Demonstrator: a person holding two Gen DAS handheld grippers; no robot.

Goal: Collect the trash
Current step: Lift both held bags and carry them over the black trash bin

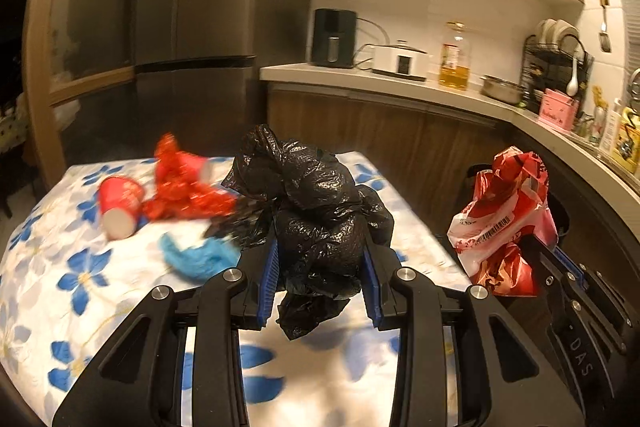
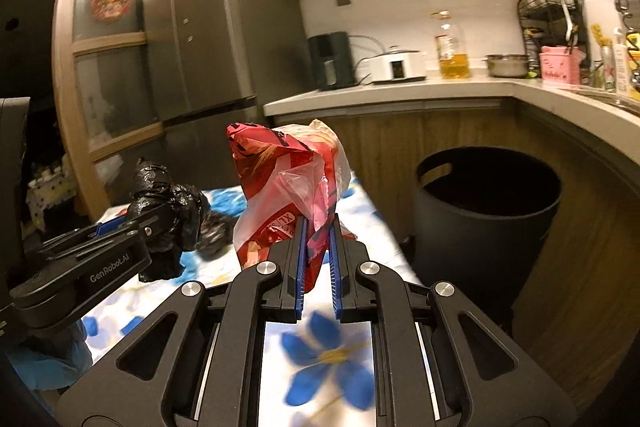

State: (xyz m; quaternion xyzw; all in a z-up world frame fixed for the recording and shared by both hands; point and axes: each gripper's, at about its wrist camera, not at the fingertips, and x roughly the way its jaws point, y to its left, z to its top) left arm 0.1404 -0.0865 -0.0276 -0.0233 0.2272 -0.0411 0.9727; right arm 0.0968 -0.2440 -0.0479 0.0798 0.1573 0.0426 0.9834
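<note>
Both grippers, left (image 1: 320, 263) pinching a black bag (image 1: 316, 211), right (image 2: 318, 247) pinching a red wrapper (image 2: 288, 187), could shed loose plastic before the far-right bin (image 2: 484, 211).

Crumpled black plastic bag (image 1: 316, 223) held above the table, crinkled red-and-white plastic wrapper (image 2: 288, 187) raised beside a round black bin (image 2: 486, 215)

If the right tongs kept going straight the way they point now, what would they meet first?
Probably the wooden cabinet front under the counter, past the far end of the flowered table; the black bin sits off to the right. Depth is unclear.
</note>
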